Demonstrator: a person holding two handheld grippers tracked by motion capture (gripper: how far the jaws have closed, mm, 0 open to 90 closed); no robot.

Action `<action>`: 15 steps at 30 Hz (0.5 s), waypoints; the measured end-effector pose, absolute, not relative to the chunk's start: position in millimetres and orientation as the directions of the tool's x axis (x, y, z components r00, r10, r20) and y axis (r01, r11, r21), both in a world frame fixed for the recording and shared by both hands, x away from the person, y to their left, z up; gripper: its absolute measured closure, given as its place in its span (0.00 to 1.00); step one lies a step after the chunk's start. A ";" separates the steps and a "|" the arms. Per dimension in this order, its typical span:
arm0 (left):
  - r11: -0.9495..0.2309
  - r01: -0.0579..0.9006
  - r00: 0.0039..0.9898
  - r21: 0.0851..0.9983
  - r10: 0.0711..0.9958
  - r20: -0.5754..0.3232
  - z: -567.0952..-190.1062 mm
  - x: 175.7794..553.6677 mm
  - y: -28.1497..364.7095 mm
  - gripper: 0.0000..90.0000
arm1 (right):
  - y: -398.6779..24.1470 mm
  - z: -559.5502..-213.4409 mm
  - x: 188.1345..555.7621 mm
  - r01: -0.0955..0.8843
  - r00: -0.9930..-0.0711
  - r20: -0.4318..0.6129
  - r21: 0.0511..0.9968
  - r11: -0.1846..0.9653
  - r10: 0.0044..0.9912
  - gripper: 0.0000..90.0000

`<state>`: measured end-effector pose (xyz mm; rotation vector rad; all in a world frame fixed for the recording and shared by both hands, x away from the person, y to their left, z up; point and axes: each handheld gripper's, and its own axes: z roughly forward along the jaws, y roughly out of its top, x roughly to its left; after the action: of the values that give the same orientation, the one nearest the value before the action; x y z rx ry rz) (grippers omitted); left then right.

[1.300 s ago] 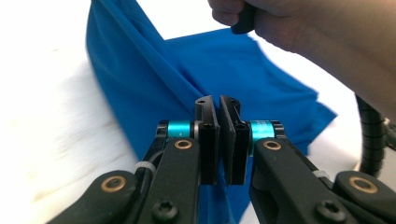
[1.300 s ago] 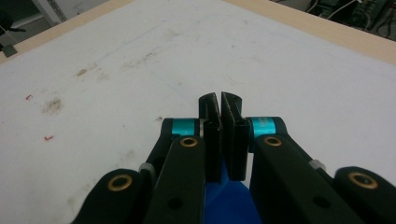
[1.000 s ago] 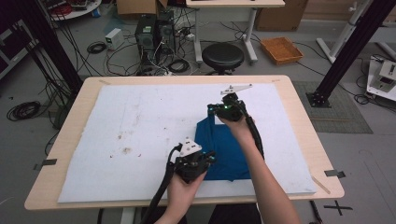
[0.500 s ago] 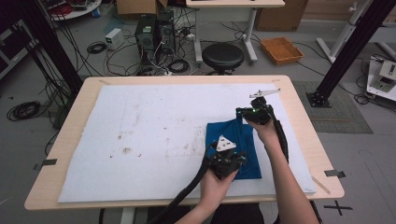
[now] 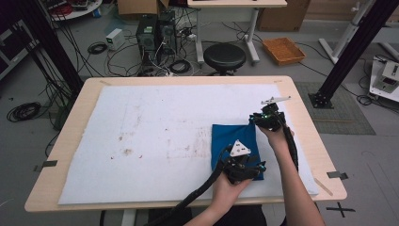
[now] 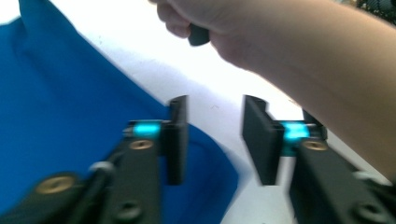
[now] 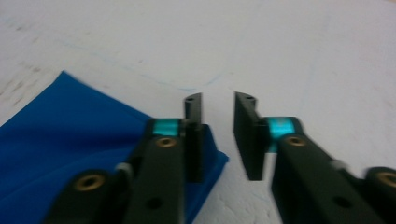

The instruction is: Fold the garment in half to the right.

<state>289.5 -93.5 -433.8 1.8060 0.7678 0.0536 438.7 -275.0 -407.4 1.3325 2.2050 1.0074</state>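
A blue cloth [image 5: 233, 139] lies folded flat as an upright rectangle on the white mat [image 5: 155, 122], right of centre. My left gripper [image 5: 249, 167] rests at the cloth's near right corner. Its jaws have just been opening and stand apart, with nothing pinched between them. In the left gripper view, the left gripper [image 6: 215, 102] has the blue cloth [image 6: 60, 121] to the left and under its left jaw. My right gripper [image 5: 258, 121] is at the far right corner. In the right gripper view, the right gripper [image 7: 218, 98] also has just-opening jaws, and the cloth's corner [image 7: 70, 140] lies beside its left jaw.
The mat covers a wooden table [image 5: 306, 127], with brown stains [image 5: 126, 151] on its left half. On the floor behind the table stand a black stool [image 5: 224, 56], computer towers [image 5: 153, 33], cables and an orange tray [image 5: 283, 49]. The person's right forearm [image 6: 299, 60] crosses close above the left gripper.
Both hands moved to the right, carrying the cloth's edge over. The rumpled cloth now lies as a flat, narrower rectangle. Both pairs of jaws opened and let go of it.
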 end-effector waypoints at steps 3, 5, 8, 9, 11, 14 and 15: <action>-0.175 0.441 0.793 0.880 0.535 -0.291 -428.3 287.1 -82.2 0.59 | -281.1 -407.6 432.8 0.617 -0.447 0.070 0.746 0.250 0.892 0.73; -0.181 0.413 0.797 0.893 0.547 -0.258 -423.3 286.2 -71.2 0.57 | -283.0 -407.3 426.1 0.616 -0.449 0.099 0.754 0.227 0.888 0.70; -0.169 0.396 0.786 0.902 0.570 -0.238 -416.9 285.4 -51.3 0.55 | -283.1 -407.1 415.3 0.600 -0.448 0.131 0.777 0.189 0.885 0.67; -0.168 0.394 0.781 0.903 0.580 -0.233 -415.2 285.6 -43.8 0.55 | -282.7 -407.5 412.1 0.599 -0.451 0.147 0.781 0.176 0.881 0.67; -0.172 0.384 0.772 0.907 0.599 -0.214 -412.3 285.7 -28.0 0.55 | -279.9 -408.2 405.2 0.595 -0.457 0.160 0.786 0.166 0.875 0.71; -0.164 0.382 0.752 0.910 0.627 -0.203 -409.0 286.4 -4.3 0.55 | -272.9 -412.9 401.1 0.609 -0.466 0.155 0.770 0.189 0.871 0.78; -0.162 0.384 0.743 0.909 0.638 -0.201 -408.1 286.6 3.3 0.55 | -271.3 -415.6 401.9 0.618 -0.470 0.154 0.761 0.199 0.869 0.82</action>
<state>286.6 3.3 -408.1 1.7821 0.8026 0.2720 401.9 -271.3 -415.6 1.4030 2.1696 1.1440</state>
